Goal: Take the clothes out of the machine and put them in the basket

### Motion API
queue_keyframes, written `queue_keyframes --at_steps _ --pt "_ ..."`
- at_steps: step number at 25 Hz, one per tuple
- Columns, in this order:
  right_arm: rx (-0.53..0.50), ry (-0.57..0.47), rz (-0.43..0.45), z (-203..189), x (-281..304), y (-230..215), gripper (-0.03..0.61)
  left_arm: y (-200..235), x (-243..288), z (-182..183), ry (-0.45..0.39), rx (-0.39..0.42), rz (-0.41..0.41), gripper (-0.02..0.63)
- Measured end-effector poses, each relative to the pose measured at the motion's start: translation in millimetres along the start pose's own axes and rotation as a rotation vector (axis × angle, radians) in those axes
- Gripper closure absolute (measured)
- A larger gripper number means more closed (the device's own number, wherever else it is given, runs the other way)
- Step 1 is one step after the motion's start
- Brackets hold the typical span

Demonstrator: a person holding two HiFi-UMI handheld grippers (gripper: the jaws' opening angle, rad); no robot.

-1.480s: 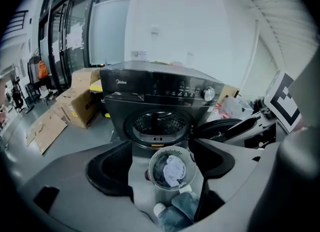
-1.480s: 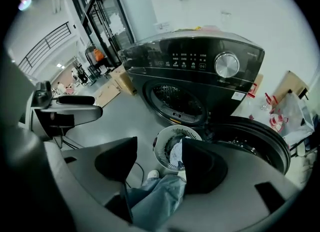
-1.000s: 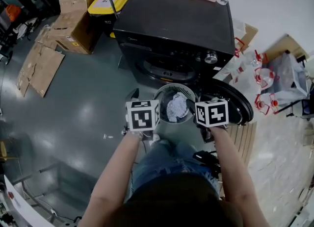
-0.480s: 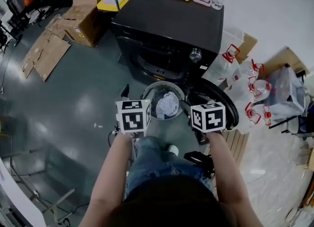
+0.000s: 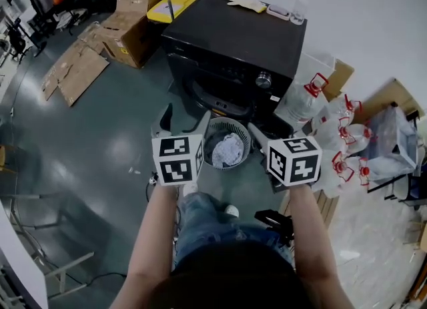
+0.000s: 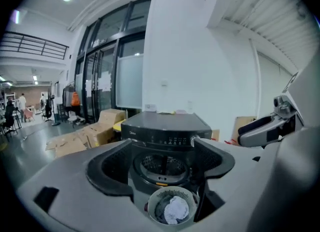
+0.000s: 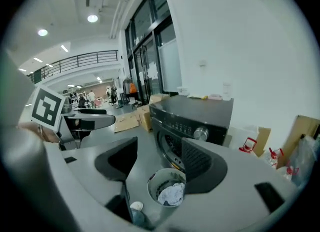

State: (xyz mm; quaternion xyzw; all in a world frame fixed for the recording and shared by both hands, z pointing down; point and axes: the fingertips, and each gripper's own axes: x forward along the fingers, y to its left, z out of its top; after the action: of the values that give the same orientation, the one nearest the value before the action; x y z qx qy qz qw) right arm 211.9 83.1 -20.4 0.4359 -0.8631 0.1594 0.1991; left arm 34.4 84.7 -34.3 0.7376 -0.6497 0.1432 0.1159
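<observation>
**Two empty tongs over a loaded basket**

Both of my tongs are hanging free as I am standing before the black washing machine, with its drum gaping open toward me. The round slatted basket is sitting on the floor just in front of the drum mouth. The clothes, a pale crumpled bundle over something darker, are lying inside it.

My left tongs are standing with jaws wide apart and nothing between them. My right tongs are standing apart too, somewhat narrower, and are also gripping nothing. Both are hovering above the basket, clear of it, and pointing toward the machine.

The drum is looking dark and bare from here, but I cannot tell whether a last piece is lying on its floor. To do this step well, I am judging that one pair should be going down level with the mouth for a look along the bottom before I call the job finished. If a garment is waiting there, I should be pinching a thick fold rather than a loose edge. Then I should be lifting it clear of the door rim and letting go over the basket's middle, so that nothing is draping over the side.
</observation>
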Motion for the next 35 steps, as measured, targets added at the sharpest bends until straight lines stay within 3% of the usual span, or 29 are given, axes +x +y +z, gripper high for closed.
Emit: queue_keyframes --at_steps 7,11,14,16,17,18,35 --pt "-0.123 -0.266 -0.078 67.9 -58.4 -10.7 0.304 -17.9 -28.7 64.2 -0.205 0.144 -0.044 0.229" --pt "-0.148 -0.404 -0.14 91.0 -84.9 -16.7 0.304 -24.2 -39.6 84.5 -0.265 0.193 -0.075 0.229" --pt "-0.225 -0.466 -0.202 100.6 -105.0 -16.1 0.317 -26.0 -55.9 100.1 -0.352 0.26 -0.062 0.242" --pt "-0.278 -0.504 -0.247 106.5 -120.6 -14.9 0.457 -23.8 -70.2 112.2 -0.431 0.302 -0.023 0.355" --pt "-0.297 -0.523 -0.265 109.8 -128.4 -14.3 0.567 -21.7 -76.8 117.6 -0.464 0.316 0.0 0.482" --pt "-0.312 -0.541 -0.276 113.1 -135.3 -13.5 0.586 -19.8 -82.0 122.0 -0.489 0.322 0.015 0.612" --pt "-0.381 -0.574 -0.354 137.7 -173.5 -13.5 0.586 -6.3 -109.8 159.0 -0.579 0.337 0.033 0.612"
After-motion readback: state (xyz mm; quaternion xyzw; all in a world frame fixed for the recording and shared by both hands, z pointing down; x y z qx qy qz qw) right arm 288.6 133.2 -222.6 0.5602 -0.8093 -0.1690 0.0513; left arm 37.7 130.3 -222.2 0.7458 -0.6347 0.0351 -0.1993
